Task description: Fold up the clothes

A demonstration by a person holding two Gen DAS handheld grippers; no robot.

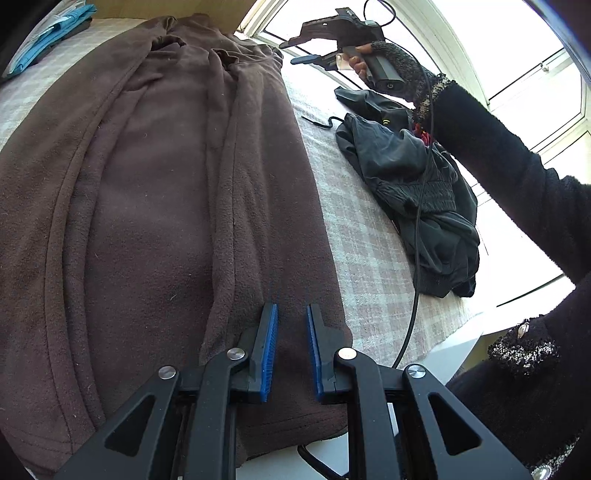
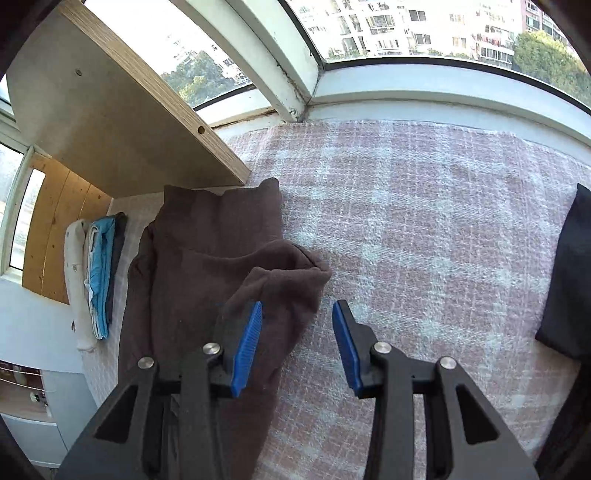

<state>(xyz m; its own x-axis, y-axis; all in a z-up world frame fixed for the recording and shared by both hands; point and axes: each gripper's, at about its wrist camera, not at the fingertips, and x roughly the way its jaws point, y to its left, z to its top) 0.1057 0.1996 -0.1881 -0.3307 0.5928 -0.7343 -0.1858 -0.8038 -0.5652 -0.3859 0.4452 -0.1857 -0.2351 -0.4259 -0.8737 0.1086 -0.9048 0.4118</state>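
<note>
A brown fleece garment lies lengthwise on the pink checked cloth, its long sides folded inward. My left gripper hovers open over the garment's near right edge, nothing between its blue pads. In the left wrist view, my right gripper is held up by a gloved hand above the garment's far end. In the right wrist view, the right gripper stands open above the brown garment's far end and the checked cloth, holding nothing.
A crumpled dark grey jacket lies on the cloth to the right, with a black cable across it. A stack of folded clothes, white, blue and dark, sits at the far left. A wooden shelf board overhangs. Windows border the surface.
</note>
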